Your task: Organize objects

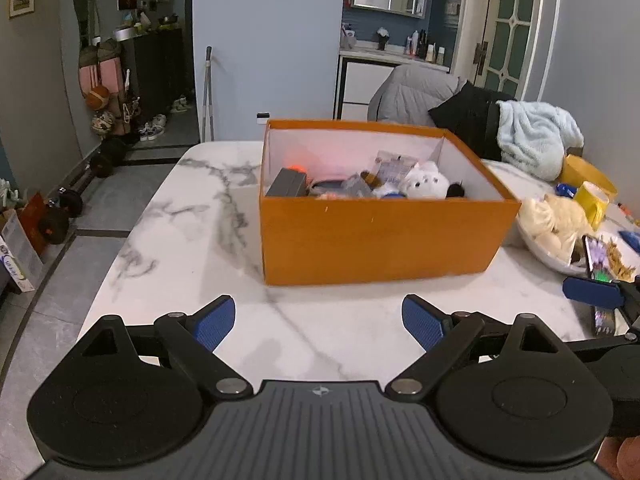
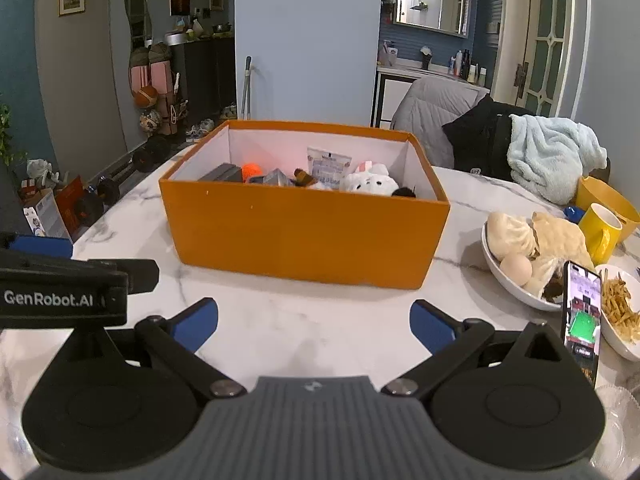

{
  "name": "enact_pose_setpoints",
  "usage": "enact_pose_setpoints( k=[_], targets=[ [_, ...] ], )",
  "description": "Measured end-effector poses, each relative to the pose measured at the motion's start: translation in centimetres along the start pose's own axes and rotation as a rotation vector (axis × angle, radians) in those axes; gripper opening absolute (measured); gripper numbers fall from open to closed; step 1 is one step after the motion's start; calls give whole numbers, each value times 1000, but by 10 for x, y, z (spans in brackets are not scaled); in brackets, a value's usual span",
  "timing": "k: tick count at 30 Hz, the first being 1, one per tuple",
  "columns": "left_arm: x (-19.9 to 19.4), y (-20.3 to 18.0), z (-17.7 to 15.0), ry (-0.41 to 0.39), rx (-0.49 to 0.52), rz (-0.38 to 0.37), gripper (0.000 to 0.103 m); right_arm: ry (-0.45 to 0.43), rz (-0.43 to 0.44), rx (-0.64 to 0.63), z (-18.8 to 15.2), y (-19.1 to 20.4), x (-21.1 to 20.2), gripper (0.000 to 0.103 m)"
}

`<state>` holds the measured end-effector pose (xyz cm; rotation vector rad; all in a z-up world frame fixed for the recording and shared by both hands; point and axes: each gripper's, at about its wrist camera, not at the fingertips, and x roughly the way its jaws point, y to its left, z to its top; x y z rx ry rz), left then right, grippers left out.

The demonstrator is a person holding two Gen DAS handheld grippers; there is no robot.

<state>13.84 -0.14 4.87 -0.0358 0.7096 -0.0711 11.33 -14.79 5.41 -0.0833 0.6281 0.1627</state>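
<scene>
Hovering over bare marble table (image 1: pixel 192 208), left gripper (image 1: pixel 318 322) and right gripper (image 2: pixel 314 326) both spread wide, empty — orange box (image 2: pixel 304 236) dead ahead of jaws, apart, bowl (image 2: pixel 516 288) crowding right edge.

Orange box (image 2: pixel 304 236) on marble table (image 2: pixel 280 320), holding white plush (image 2: pixel 370 182); right gripper (image 2: pixel 314 326) jaws apart, empty.

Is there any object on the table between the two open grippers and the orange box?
Nothing visible. Bare marble table lies between the left gripper, the right gripper and the orange box. The bowl of buns stands off to the right.
</scene>
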Motion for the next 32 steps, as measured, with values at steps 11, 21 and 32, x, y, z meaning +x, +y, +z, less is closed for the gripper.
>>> enact_pose_setpoints(
  k=[11,21,32],
  targets=[
    [-7,-10,66,-23,52,30,103,-8,-22,11,64,4,-1,102],
    [2,-7,79,-32,29,46,103,-17,-22,22,86,3,5,102],
    [3,-9,79,-36,35,43,103,-4,-32,19,85,0,9,102]
  ],
)
